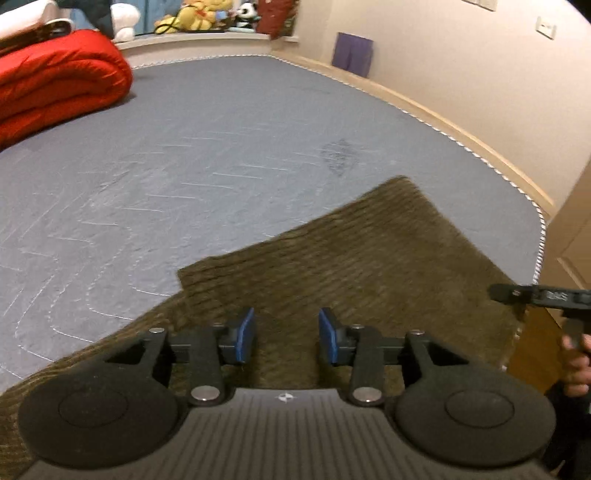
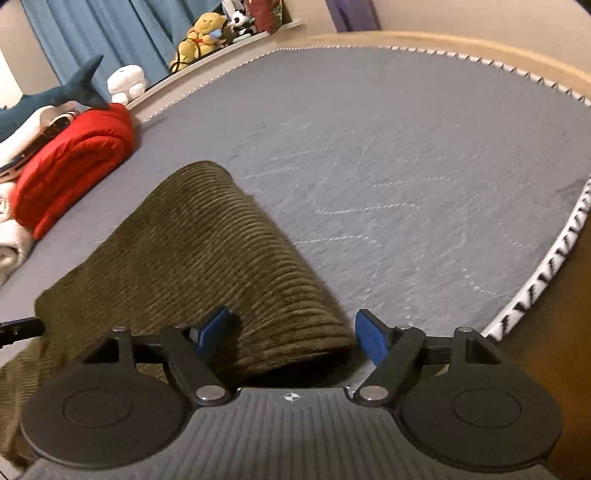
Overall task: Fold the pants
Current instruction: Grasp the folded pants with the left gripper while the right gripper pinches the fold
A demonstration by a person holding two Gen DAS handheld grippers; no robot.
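Observation:
Olive-brown corduroy pants [image 1: 351, 258] lie folded on the grey mattress [image 1: 221, 147], near its front right corner. My left gripper [image 1: 286, 332] hovers over the cloth with its blue pads apart and nothing pinched between them. At the right edge of the left wrist view the right gripper [image 1: 535, 295] shows, held by a hand [image 1: 576, 365]. In the right wrist view the pants [image 2: 203, 251] run away to the left; their near rounded end lies under my right gripper [image 2: 291, 332], whose jaws stand wide and clear of the cloth. The left gripper's tip [image 2: 18, 328] pokes in at the left.
A folded red quilt [image 1: 55, 81] lies at the mattress's far left, with white bedding and a plush shark [image 2: 55, 96] beside it. Plush toys [image 2: 207, 33] line a ledge beyond. The mattress edge [image 2: 546, 280] and a wooden frame [image 1: 461, 136] run close on the right.

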